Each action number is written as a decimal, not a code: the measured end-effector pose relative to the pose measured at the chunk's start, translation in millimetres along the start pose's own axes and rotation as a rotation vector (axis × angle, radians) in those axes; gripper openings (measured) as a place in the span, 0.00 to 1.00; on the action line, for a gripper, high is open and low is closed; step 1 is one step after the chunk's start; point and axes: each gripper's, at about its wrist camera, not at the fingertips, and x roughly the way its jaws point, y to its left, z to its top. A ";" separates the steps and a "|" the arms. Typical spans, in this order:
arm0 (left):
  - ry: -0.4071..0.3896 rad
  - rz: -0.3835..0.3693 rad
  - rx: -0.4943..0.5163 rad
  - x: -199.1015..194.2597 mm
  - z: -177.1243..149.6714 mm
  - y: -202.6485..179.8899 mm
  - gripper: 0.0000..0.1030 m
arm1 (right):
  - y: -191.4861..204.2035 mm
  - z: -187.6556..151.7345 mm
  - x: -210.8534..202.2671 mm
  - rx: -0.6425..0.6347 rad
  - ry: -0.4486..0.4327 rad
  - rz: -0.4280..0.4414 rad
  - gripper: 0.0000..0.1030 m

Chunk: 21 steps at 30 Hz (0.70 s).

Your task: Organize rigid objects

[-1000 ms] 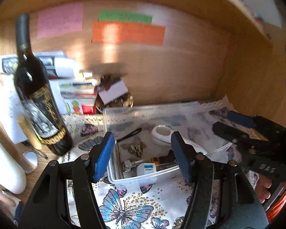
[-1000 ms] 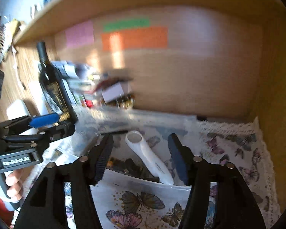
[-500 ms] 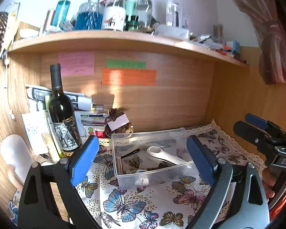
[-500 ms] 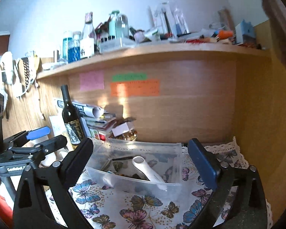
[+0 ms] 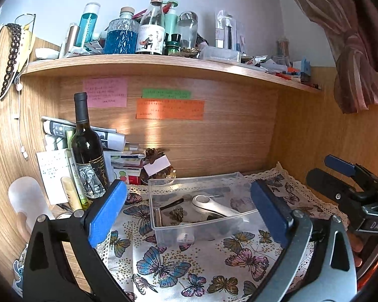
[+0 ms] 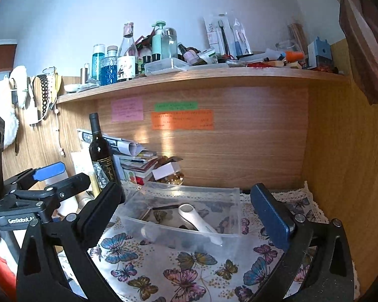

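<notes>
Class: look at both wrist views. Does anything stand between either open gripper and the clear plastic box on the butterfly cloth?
Nothing visible does. Only bare butterfly cloth lies between the left gripper, the right gripper and the clear box. The wine bottle stands off to the box's left.

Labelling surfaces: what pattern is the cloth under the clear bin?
Multicoloured butterflies on white cloth, lace-edged; clearest in the left wrist view.

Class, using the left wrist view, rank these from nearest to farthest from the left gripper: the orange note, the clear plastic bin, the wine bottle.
1. Clear plastic bin, straight ahead of the left gripper.
2. Wine bottle, behind, left.
3. Orange note, on the back panel.
</notes>
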 end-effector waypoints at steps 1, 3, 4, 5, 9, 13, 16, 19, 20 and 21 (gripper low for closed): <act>0.000 -0.004 0.001 -0.1 -0.3 0.1 0.97 | 0.3 0.1 -0.4 -0.001 -0.001 0.000 1.00; -0.003 -0.002 0.002 -0.6 -0.3 -0.4 0.98 | 0.7 -0.1 -0.6 0.002 -0.003 0.000 1.00; -0.005 0.001 0.004 -0.9 -0.4 -0.9 0.98 | 0.2 0.1 -0.5 0.005 -0.003 0.000 1.00; -0.007 0.002 0.004 -1.4 -0.3 -1.2 0.98 | -0.1 0.1 -0.2 0.008 -0.002 0.001 1.00; -0.008 0.000 0.002 -1.8 -0.4 -0.9 0.99 | -1.1 0.1 0.8 0.014 -0.001 0.002 1.00; -0.007 -0.001 0.003 -2.0 0.2 -1.3 0.99 | -1.9 -0.1 0.8 0.021 -0.001 0.006 1.00; -0.008 0.001 0.003 -2.4 0.3 -2.2 0.99 | -1.8 0.4 0.5 0.022 -0.003 0.007 1.00; -0.008 0.001 0.002 -2.3 0.3 -2.3 0.99 | -1.8 0.7 0.0 0.023 -0.005 0.009 1.00; -0.008 0.001 0.002 -2.3 0.2 -2.5 0.99 | -1.4 1.0 -0.2 0.023 -0.007 0.009 1.00; -0.008 0.001 0.003 -2.2 0.2 -2.4 0.99 | -1.5 1.1 -0.3 0.024 -0.007 0.008 1.00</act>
